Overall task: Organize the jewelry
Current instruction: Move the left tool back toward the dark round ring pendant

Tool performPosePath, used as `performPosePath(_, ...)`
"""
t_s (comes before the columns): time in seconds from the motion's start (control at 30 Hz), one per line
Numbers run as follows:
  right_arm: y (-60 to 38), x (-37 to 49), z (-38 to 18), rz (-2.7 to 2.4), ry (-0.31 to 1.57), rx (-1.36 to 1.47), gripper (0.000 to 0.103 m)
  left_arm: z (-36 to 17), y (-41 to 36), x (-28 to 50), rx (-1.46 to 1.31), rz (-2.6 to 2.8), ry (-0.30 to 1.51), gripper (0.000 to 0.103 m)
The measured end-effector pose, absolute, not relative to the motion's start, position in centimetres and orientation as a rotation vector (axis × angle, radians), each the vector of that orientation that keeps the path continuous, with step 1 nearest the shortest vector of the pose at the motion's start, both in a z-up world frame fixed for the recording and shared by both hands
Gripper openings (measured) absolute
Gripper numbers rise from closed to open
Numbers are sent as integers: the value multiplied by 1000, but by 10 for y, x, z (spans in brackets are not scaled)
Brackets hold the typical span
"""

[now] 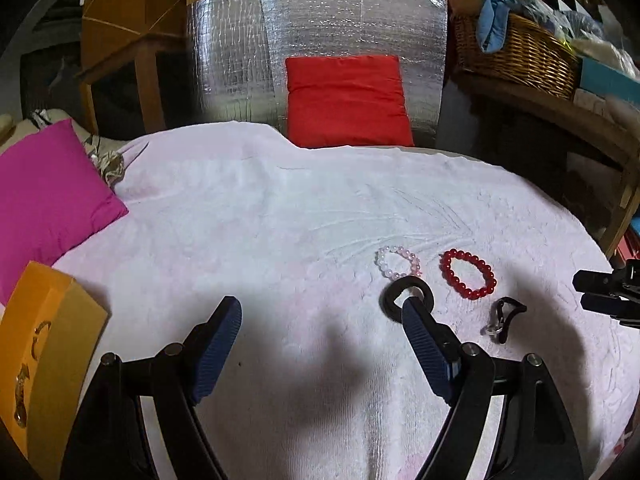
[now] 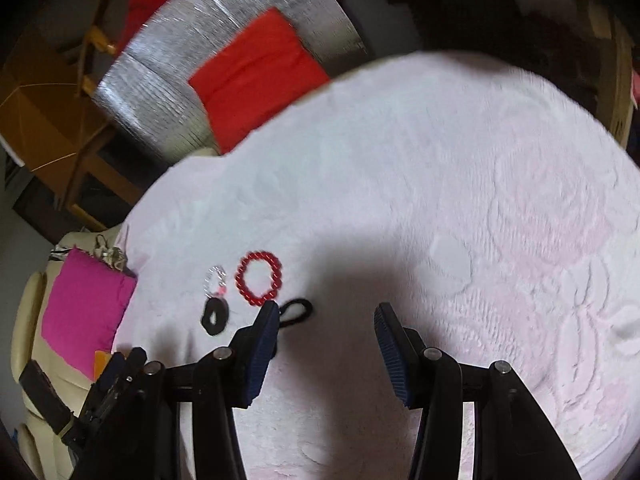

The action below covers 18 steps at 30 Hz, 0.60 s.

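Several pieces lie close together on a pale pink towel (image 1: 280, 220): a pink-and-white bead bracelet (image 1: 398, 267), a red bead bracelet (image 1: 468, 274), a black ring (image 1: 390, 298) and a small black loop with a clear piece (image 1: 506, 318). My left gripper (image 1: 320, 314) is open and holds nothing; its right finger covers part of the black ring. The right gripper (image 1: 580, 290) enters at the right edge. In the right wrist view my right gripper (image 2: 326, 316) is open and holds nothing. Its left finger sits just in front of the black loop (image 2: 298, 310) and the red bracelet (image 2: 259, 278). The black ring (image 2: 216, 316) and pale bracelet (image 2: 215, 280) lie further left.
An orange box (image 1: 44, 344) sits at the towel's left edge, below a magenta cushion (image 1: 52, 200). A red cushion (image 1: 348, 100) leans on silver foil behind the towel. A wicker basket (image 1: 520, 60) stands on a wooden shelf at back right. The left gripper (image 2: 126, 356) shows at lower left.
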State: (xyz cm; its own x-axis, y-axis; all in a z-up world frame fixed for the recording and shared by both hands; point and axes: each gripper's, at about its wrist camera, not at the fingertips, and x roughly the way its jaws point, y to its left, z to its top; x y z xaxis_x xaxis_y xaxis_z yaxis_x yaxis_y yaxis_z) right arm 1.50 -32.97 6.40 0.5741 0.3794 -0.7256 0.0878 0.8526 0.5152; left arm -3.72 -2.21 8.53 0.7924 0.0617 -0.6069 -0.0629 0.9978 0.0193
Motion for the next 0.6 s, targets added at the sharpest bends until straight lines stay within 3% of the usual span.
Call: performPosePath(0.6, -287, 20, 59, 210, 972, 435, 54, 81, -20, -30, 18, 90, 654, 83)
